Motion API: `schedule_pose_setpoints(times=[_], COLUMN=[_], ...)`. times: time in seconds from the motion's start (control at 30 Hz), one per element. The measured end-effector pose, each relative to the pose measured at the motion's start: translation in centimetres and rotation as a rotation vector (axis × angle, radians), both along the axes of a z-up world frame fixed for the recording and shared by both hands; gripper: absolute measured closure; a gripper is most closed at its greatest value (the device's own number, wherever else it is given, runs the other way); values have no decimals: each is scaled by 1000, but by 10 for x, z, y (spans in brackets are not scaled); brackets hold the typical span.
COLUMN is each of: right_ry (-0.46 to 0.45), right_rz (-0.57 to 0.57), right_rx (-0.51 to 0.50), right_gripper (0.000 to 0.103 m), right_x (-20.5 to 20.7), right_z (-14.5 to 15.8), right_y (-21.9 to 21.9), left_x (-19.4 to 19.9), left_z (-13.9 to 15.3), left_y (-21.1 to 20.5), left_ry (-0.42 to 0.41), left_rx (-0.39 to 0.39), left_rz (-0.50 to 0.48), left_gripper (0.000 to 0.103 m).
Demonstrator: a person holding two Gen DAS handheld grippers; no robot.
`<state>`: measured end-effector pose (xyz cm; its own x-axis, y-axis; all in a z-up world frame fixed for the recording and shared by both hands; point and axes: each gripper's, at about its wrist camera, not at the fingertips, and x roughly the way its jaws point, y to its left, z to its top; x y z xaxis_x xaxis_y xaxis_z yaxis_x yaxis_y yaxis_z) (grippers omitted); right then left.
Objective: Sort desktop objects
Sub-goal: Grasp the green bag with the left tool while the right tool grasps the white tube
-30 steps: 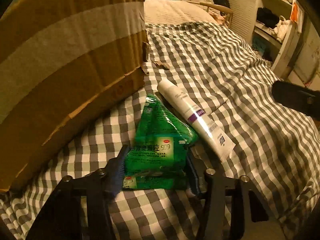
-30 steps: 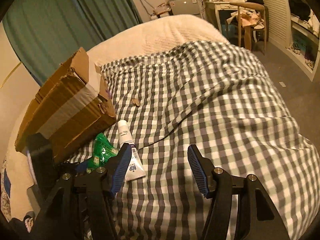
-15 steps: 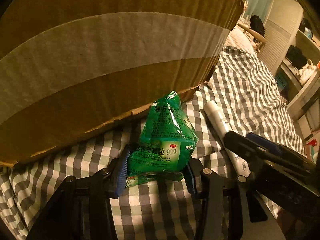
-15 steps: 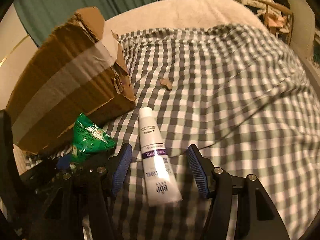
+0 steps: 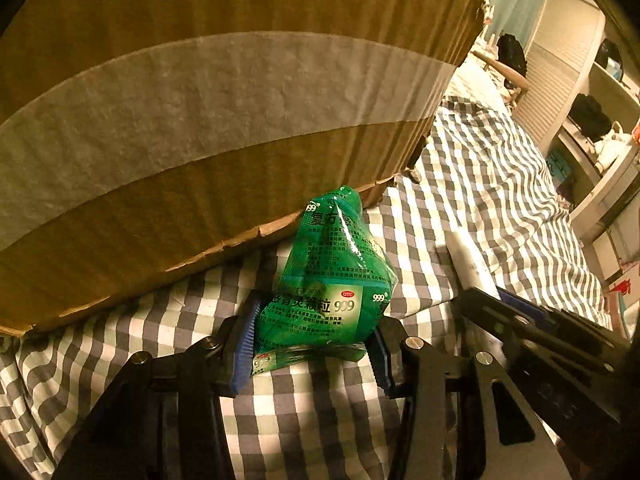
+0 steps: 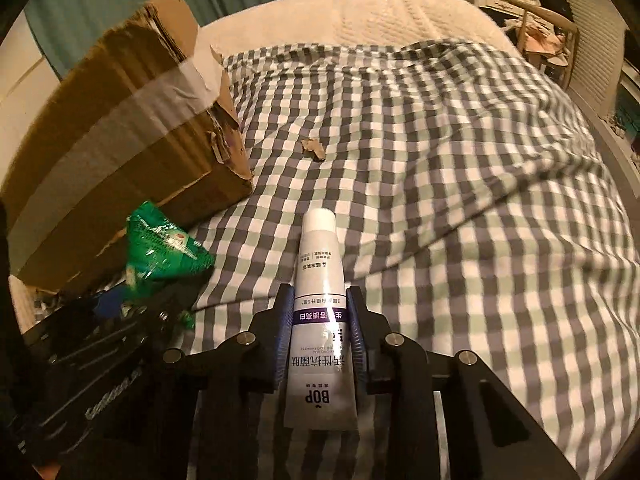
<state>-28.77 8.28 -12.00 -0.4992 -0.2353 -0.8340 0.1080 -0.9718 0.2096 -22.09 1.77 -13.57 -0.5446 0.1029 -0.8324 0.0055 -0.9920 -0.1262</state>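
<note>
Left gripper (image 5: 314, 344): blue ribbed pads pressed against both sides of the green sachet pack (image 5: 330, 280), clenched on its lower half. Pack stands upright between the fingers, printed face toward the camera ("999", red OTC mark), its bottom edge over the checked bedcover (image 5: 492, 184). Pack top leans toward the lower edge of the cardboard box (image 5: 200, 120); whether it touches cannot be told.

Right gripper (image 6: 320, 332): pads closed on the white tube (image 6: 320, 304), grasping it across the purple band at mid-length. Crimped end with "BOP" lettering points back toward the camera, white cap points away. Whether the tube is lifted clear of the bedcover cannot be told.

In the right wrist view the left gripper's black frame sits at lower left, green pack just beyond it, close to the box. In the left wrist view the right gripper's body crosses the lower right; part of the tube shows beyond it.

Farther out: box lies on the bedcover at left, brown with a broad pale tape band, torn corner and flaps at its far end. A small cardboard scrap (image 6: 313, 147) lies on the cover, apart from the box. Beyond, a cream quilt (image 6: 380, 16), then teal curtains, a wooden chair and shelving at the room's edge.
</note>
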Motion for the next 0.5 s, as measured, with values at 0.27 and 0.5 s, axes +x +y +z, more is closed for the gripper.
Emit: schedule_pose_setpoints(times=[0.27,0.5], right_ry=[-9,33], right_rz=[-40,-32], right_rx=[29,93], right_gripper=[77,77], right_x=[47,84], right_z=[20,59], right_y=[6,1], left_x=[20,58], left_z=[16,51], left_y=[-3,-15], left_ry=[-23,-6], left_rx=[55,134], left_rz=[-14,-26], left_gripper=[55,55])
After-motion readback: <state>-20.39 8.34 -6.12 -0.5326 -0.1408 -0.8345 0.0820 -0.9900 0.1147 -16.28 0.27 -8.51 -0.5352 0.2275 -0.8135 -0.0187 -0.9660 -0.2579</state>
